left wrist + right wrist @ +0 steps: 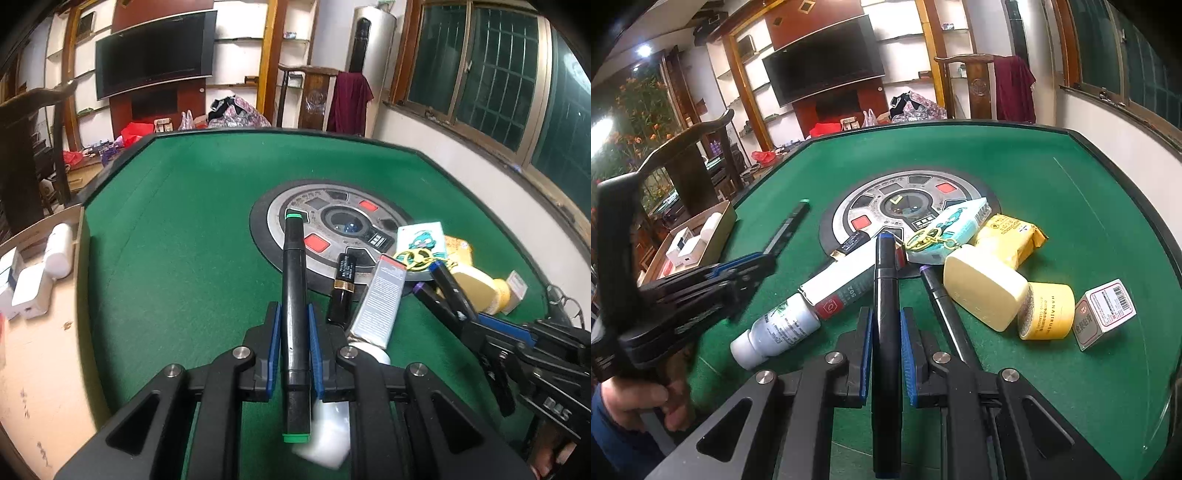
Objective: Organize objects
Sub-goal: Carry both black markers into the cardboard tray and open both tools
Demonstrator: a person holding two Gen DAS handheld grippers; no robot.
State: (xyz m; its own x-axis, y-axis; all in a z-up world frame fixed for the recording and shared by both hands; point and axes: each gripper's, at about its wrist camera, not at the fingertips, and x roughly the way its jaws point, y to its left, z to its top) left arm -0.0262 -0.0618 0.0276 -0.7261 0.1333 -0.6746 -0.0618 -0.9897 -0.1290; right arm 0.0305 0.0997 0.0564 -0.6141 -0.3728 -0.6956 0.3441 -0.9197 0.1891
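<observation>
In the left wrist view my left gripper (294,314) is shut on a black marker with green caps (293,273), held above the green felt table (184,240) and pointing at the round centre panel (332,229). My right gripper (885,317) is shut on a black marker with a blue cap (885,280), lifted over the pile of objects. Each view shows the other gripper: the right one (476,321) at the right edge, the left one (768,258) at the left with the green marker (792,221). A purple-tipped marker (938,295) lies on the felt.
The pile holds a white bottle (775,328), a grey glue box (842,284), a lipstick (849,243), a cream bottle (986,291), a yellow jar (1047,310), a small box (1104,314), a yellow packet (1012,236) and a teal pack (960,221). A cardboard box (694,236) stands off the left edge.
</observation>
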